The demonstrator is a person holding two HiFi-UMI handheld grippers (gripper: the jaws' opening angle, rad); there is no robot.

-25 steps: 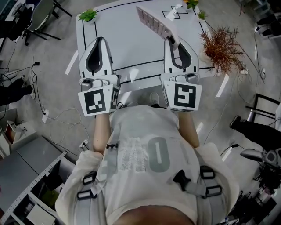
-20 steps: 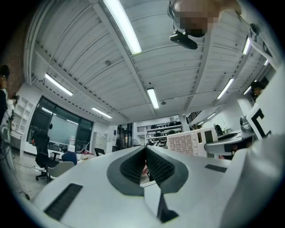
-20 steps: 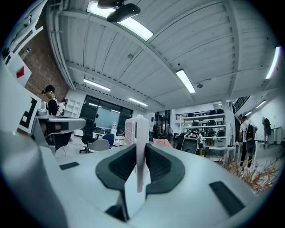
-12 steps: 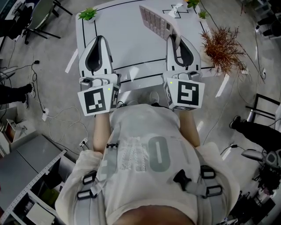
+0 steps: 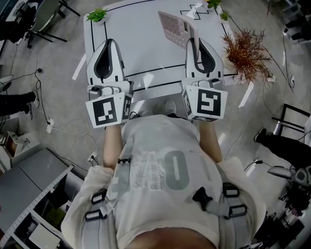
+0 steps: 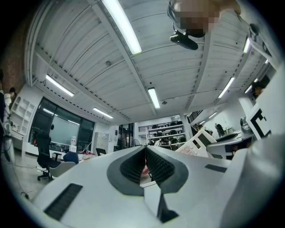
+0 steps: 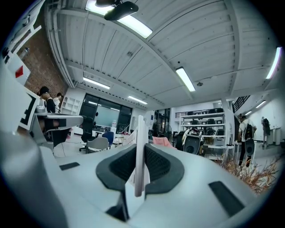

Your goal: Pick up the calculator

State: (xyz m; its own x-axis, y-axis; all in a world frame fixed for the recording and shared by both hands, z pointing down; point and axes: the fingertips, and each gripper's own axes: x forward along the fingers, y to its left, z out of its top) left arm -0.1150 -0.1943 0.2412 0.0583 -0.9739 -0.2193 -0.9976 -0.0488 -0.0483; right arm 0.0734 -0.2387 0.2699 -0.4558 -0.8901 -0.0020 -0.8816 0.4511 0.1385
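Observation:
The calculator (image 5: 175, 25), pale with rows of keys, hangs tilted above the white table (image 5: 141, 46), gripped at its near edge. My right gripper (image 5: 193, 43) is shut on it. In the right gripper view the calculator (image 7: 140, 129) stands edge-on between the ribbed pads, with the right gripper (image 7: 140, 151) pressing both its faces. My left gripper (image 5: 109, 44) hovers over the table's left half, empty. In the left gripper view the left gripper (image 6: 145, 156) has its pads meeting with nothing between them, and the calculator (image 6: 198, 142) shows to the right.
A green plant (image 5: 97, 16) sits at the table's far left corner, and small plants (image 5: 212, 4) at the far right. A dried reddish bush (image 5: 245, 48) stands off the table's right edge. Cables (image 5: 68, 129) lie on the floor to the left.
My right gripper and the calculator have shifted slightly to the right in the head view. The left gripper has stayed put.

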